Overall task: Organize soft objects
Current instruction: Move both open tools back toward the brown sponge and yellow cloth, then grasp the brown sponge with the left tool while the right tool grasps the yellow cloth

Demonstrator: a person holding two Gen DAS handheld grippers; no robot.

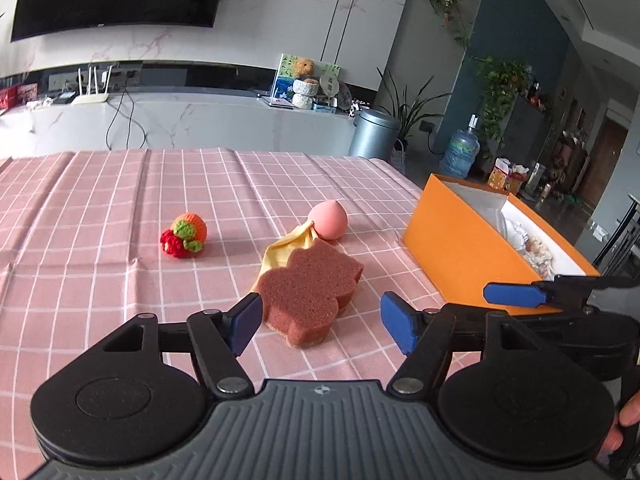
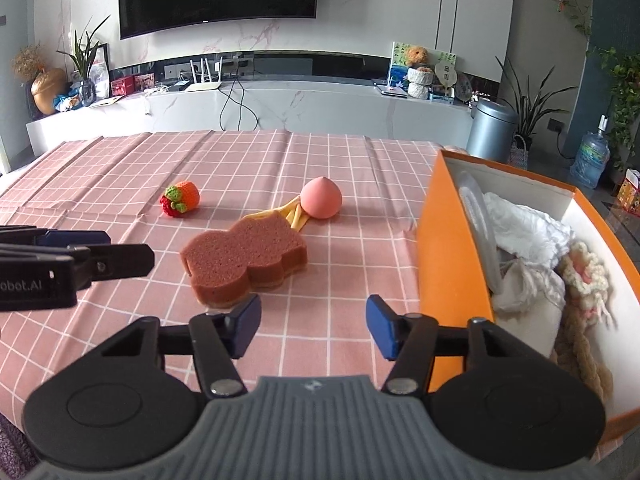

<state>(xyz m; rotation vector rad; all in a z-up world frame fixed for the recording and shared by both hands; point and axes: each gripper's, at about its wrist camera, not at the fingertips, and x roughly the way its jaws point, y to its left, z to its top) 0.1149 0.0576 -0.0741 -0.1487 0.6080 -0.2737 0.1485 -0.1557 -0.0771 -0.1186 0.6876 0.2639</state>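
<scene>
A brown cloud-shaped sponge (image 1: 308, 292) lies on the pink checked tablecloth (image 1: 100, 240), partly on a yellow cloth (image 1: 286, 250). My left gripper (image 1: 320, 314) is open, its blue pads on either side of the sponge's near end, apart from it. Behind the sponge sit a pink peach-shaped ball (image 1: 329, 220) and a crocheted orange and red fruit toy (image 1: 185, 239). My right gripper (image 2: 314, 320) is open and empty, with the sponge (image 2: 244, 260) just ahead on its left. An orange box (image 2: 452, 248) on the right holds white cloth and knitted things.
One blue pad (image 1: 514, 294) of my right gripper sits beside the orange box (image 1: 460, 252). A finger (image 2: 120, 258) of my left gripper reaches in from the left. Past the table's far edge stand a grey bin (image 2: 490, 130) and a white cabinet (image 2: 320, 108).
</scene>
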